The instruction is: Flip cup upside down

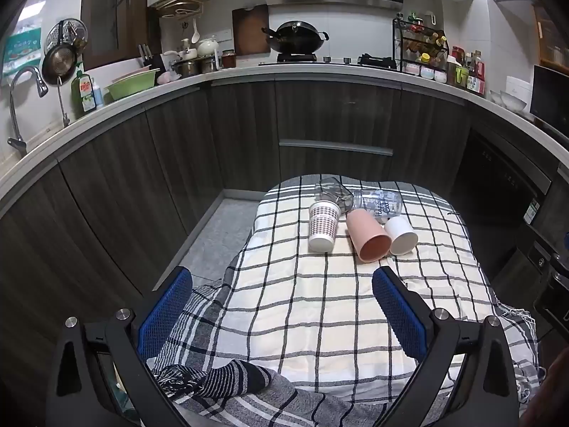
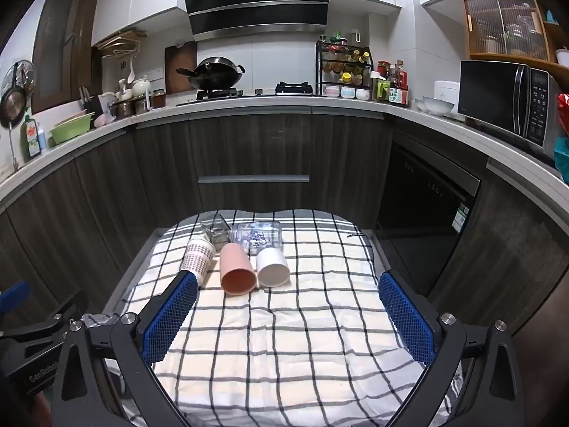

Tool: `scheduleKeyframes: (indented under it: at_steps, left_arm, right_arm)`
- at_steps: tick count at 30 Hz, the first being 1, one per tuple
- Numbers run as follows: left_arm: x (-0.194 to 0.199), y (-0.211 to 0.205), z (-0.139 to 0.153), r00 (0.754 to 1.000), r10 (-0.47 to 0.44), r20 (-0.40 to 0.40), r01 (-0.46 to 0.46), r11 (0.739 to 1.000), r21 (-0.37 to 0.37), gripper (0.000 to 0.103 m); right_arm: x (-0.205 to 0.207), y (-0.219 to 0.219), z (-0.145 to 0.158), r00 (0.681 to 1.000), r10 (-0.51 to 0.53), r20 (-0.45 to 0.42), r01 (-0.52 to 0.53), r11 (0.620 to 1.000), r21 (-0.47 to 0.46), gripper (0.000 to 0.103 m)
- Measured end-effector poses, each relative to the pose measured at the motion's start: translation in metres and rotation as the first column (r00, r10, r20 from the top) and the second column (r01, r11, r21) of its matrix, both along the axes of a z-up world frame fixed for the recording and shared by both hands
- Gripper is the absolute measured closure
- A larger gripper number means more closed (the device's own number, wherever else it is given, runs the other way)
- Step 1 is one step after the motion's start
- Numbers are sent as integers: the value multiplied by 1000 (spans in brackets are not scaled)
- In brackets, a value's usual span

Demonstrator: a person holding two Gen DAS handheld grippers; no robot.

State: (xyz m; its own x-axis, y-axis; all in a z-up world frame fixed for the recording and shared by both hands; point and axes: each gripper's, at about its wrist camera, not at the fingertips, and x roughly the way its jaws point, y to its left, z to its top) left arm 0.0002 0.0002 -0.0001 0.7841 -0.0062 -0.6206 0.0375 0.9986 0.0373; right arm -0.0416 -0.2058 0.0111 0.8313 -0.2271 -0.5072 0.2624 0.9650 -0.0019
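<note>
Several cups lie on their sides on a checked cloth (image 1: 302, 302) (image 2: 284, 338): a patterned white cup (image 1: 322, 227) (image 2: 198, 259), a pink cup (image 1: 368, 237) (image 2: 236, 269) and a plain white cup (image 1: 401, 235) (image 2: 272, 267), mouths toward me. Behind them lie a clear faceted glass (image 1: 332, 192) (image 2: 215, 232) and a printed clear glass (image 1: 378, 202) (image 2: 258, 235). My left gripper (image 1: 282, 277) is open and empty, short of the cups. My right gripper (image 2: 288, 281) is open and empty; its left finger (image 2: 170, 316) is just in front of the patterned cup.
A striped dark cloth (image 1: 220, 380) is bunched at the near left edge. Dark cabinets (image 1: 320, 128) and a countertop (image 2: 249, 108) with a wok (image 2: 213, 73), spice rack (image 2: 345, 67) and microwave (image 2: 508, 99) curve behind. The left gripper's body (image 2: 39, 348) shows at the right view's left.
</note>
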Motion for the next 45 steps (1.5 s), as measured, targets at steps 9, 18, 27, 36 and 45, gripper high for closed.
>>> scheduleKeyframes:
  at_steps: [9,18,27,36,45]
  left_arm:
    - [1,1,-1,1000,-13,2,13,1000,0,0]
    - [7,0,-5,1000,-23,-3,23,1000,-8,0]
    - [-5,-3,4,1000,-18,18,18,1000,7,0]
    - [-5,-2,5,1000,-16,18,16,1000,8,0]
    - [-6,-1,5,1000,-17,17,17,1000,11,0]
  right_arm:
    - [0,0,-1,1000,-1,-7,1,1000,-1,1]
    - [0,0,-1,1000,-2,-9,2,1000,2,1]
    - [0,0,-3,1000,-2,-9,2,1000,5,1]
    - [-1,0,-4,1000,-1,-11,1,1000,4,1]
    - [-1,-1,-5,1000,-2,-10,2,1000,5,1]
